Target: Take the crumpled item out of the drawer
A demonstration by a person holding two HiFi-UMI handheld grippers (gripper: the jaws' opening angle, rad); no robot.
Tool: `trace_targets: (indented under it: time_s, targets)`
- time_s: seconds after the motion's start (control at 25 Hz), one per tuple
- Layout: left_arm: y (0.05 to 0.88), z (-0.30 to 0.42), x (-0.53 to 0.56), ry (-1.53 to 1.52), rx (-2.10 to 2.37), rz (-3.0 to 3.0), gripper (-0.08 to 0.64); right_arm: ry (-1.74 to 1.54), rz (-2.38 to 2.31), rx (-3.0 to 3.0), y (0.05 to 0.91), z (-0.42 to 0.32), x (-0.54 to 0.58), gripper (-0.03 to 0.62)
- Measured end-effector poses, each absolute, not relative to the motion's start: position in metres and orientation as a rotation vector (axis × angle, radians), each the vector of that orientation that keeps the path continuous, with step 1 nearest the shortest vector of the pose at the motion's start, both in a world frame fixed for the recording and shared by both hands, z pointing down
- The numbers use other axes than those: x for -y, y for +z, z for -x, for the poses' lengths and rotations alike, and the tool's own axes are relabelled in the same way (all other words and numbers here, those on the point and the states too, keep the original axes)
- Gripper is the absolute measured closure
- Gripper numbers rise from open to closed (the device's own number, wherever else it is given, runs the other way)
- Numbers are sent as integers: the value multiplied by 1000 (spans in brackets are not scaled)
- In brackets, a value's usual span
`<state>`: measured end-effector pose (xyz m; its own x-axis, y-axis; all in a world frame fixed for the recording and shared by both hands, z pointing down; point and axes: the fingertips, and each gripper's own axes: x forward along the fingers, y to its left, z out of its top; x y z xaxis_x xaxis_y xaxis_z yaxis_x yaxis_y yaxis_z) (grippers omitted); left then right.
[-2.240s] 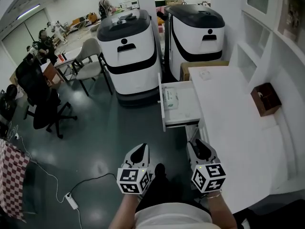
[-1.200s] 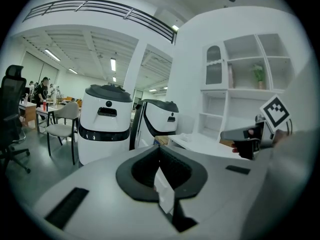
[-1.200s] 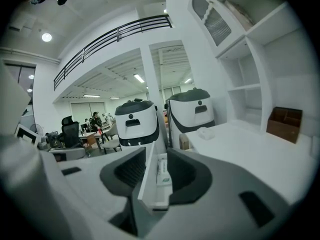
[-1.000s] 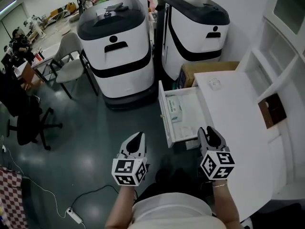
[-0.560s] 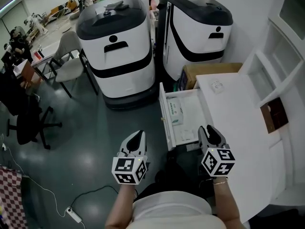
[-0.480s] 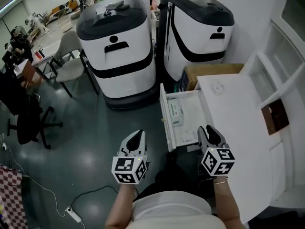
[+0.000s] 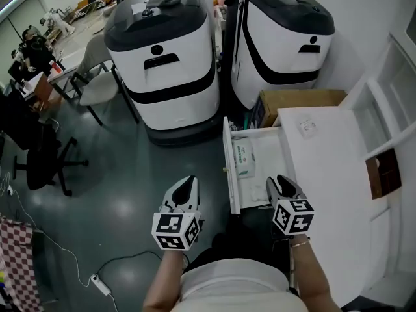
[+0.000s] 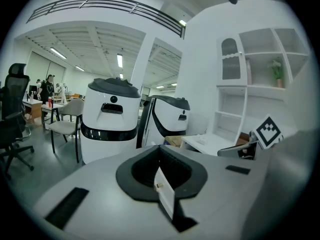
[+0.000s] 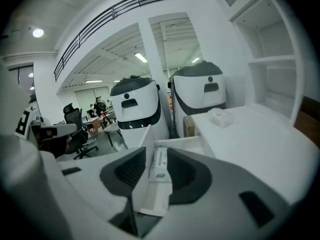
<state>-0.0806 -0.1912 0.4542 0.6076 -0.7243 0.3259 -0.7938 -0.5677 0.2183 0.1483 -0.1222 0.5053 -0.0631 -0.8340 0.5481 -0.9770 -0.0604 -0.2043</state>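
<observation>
The white drawer (image 7: 268, 156) stands pulled out from the desk, and a soft white pack with green print (image 7: 244, 158) lies along its left side. My right gripper (image 7: 279, 181) hovers at the drawer's near end, its tips a narrow gap apart and empty. The right gripper view looks between my right gripper's (image 9: 157, 149) jaws onto the pack (image 9: 159, 166). My left gripper (image 7: 188, 182) hangs over the floor left of the drawer, shut and empty. The left gripper view shows the drawer's front panel (image 8: 165, 199) through my left gripper's (image 8: 160, 146) jaws.
Two big white-and-black machines (image 7: 172, 51) (image 7: 283, 38) stand beyond the drawer, with a cardboard box (image 7: 299, 99) beside them. A small crumpled white thing (image 7: 307, 127) lies on the white desk (image 7: 325, 187). Chairs (image 7: 97, 90) stand at the left, and a power strip (image 7: 97, 281) lies on the floor.
The view has swung so the drawer sits closer and more central. My right gripper now reaches the drawer's near end. The left gripper has kept its place.
</observation>
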Motion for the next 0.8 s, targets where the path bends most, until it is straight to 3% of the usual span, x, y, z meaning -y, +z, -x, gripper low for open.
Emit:
trace_targets:
  time_s: [0.8]
  targets:
    - [485,84,230,383,1385,-2322,568,1023,-1403,1782,662,-142,158,476]
